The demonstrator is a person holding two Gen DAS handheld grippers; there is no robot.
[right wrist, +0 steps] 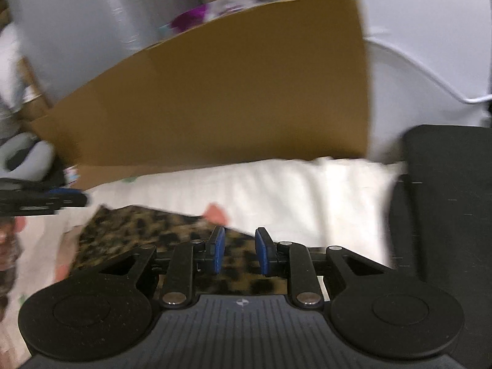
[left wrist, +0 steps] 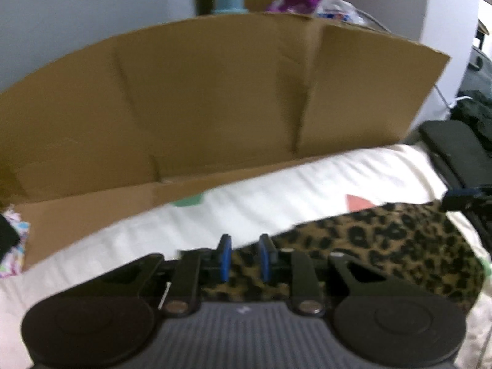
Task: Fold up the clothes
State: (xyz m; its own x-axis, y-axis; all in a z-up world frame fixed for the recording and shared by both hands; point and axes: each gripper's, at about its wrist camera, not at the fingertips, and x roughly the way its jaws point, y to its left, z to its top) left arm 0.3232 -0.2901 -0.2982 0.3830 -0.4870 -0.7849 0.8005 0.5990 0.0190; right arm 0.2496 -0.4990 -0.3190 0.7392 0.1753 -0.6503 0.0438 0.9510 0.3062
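The left tool (left wrist: 245, 253) is hovering over the leopard-print garment (left wrist: 399, 246), and its blue pads (left wrist: 226, 258) are standing a little apart with nothing pressed between them, so it is released. The right tool (right wrist: 238, 250) is also hanging above the same garment (right wrist: 138, 230), its pads (right wrist: 263, 253) parted and not gripping the cloth. The garment is lying flat on a white sheet (left wrist: 276, 193) with pale coloured shapes, near its front edge. Behind the sheet a brown cardboard panel (left wrist: 215, 92) is standing upright against a light wall (left wrist: 77, 15). A black padded surface (right wrist: 446, 200) is lying just beside the sheet on the right. Both pictures are blurred.
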